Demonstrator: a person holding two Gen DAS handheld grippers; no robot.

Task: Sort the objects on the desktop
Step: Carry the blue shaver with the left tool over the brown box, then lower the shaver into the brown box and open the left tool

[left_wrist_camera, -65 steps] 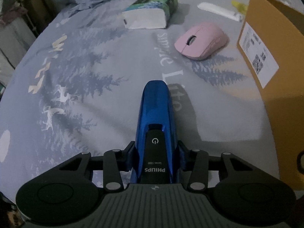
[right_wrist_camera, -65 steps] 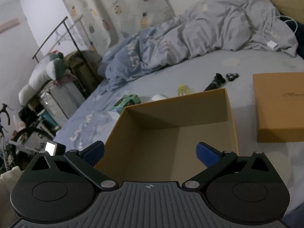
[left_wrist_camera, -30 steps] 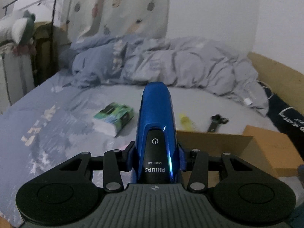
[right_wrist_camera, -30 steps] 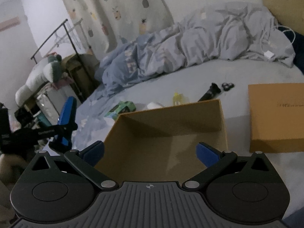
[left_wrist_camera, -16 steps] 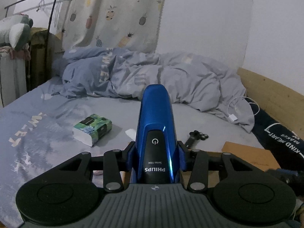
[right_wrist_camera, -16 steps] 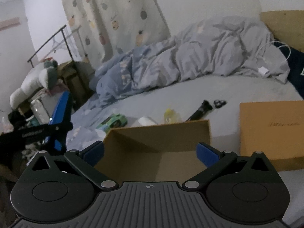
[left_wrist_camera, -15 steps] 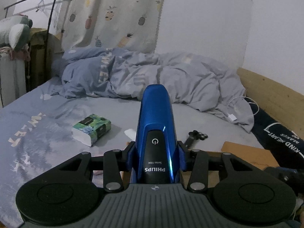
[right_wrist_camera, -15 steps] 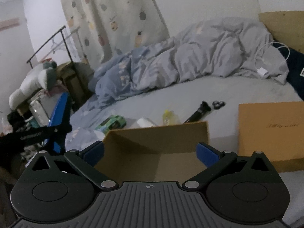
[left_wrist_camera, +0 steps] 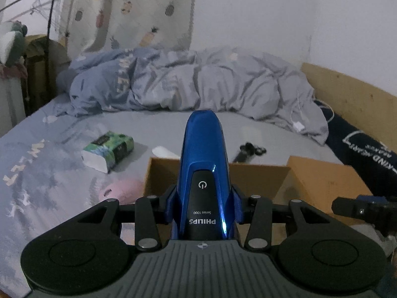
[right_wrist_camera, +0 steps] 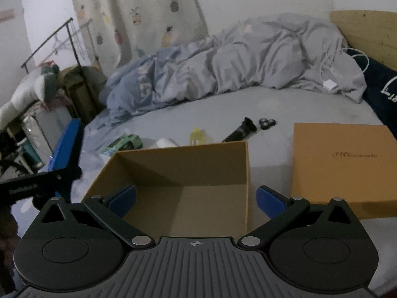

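The left claw (left_wrist_camera: 203, 202) is held level above the bed (left_wrist_camera: 158, 129), pointing toward the far duvet (left_wrist_camera: 188, 82). Its blue pads are clamped on both sides of a blue shaver body (left_wrist_camera: 204, 164), which sticks straight out ahead with its power button and Philips lettering facing up. From the right wrist view, this claw shows at the far left, with the shaver body tilted upward and off the bed, left of the open cardboard box (right_wrist_camera: 183, 171).

On the bed to the left lies a green-wrapped tissue pack (left_wrist_camera: 108, 150). Nearer, just beside the box's left wall, sits a pink mouse (left_wrist_camera: 122, 190). Beyond the box's far wall are a white tube (right_wrist_camera: 166, 142), a small yellow item (right_wrist_camera: 198, 135), a black shaver handle (right_wrist_camera: 242, 130) and a loose shaver head (right_wrist_camera: 267, 123) just right of it.

The right claw (right_wrist_camera: 196, 198) hovers level over the near edge of the box, its two blue fingers spread wide and holding nothing; the box interior shows bare between them. To the right of the box, a little apart, the flat box lid (right_wrist_camera: 340, 164) lies on the bed. A white charger cable (right_wrist_camera: 331, 79) rests on the duvet at far right.
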